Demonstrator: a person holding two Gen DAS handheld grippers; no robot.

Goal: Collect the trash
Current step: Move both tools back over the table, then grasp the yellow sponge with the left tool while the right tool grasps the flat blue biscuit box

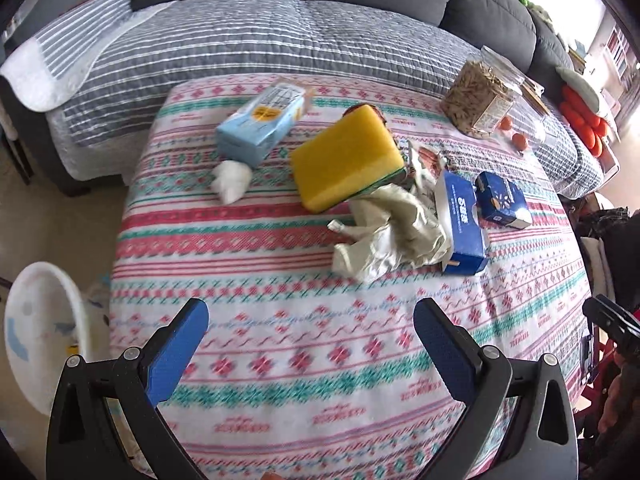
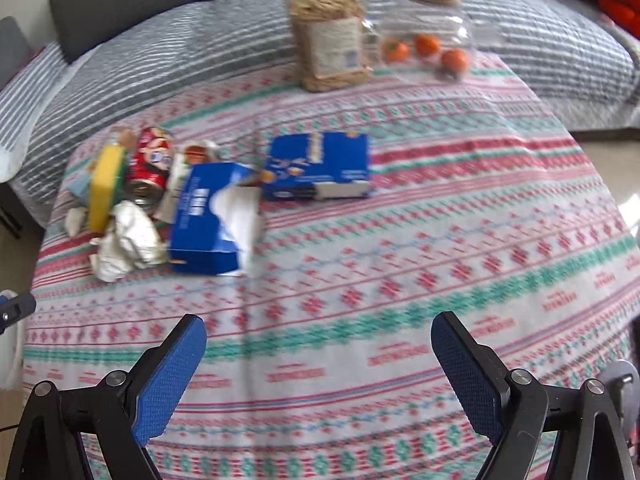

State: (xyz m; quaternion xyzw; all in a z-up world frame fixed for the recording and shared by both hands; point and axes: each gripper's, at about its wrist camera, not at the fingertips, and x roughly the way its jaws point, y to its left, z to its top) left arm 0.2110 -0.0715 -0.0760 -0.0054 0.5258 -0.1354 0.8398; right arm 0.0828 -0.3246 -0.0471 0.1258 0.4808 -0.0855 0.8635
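Clear jar (image 2: 424, 40) holds oranges (image 2: 427, 45); tissue box (image 2: 208, 216) spilling tissue.

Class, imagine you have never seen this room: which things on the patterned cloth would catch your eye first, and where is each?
The yellow sponge stands out mid-table, propped on the red can behind it. Crumpled pale wrapping lies just in front, against a blue tissue box. At the far edge, a clear jar holds orange fruits.

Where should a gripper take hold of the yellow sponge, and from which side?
Probably across its two long edges, coming down from above. The yellow sponge lies tilted, its far end propped on the red can, so its near low end is free. The left gripper stands open and empty.
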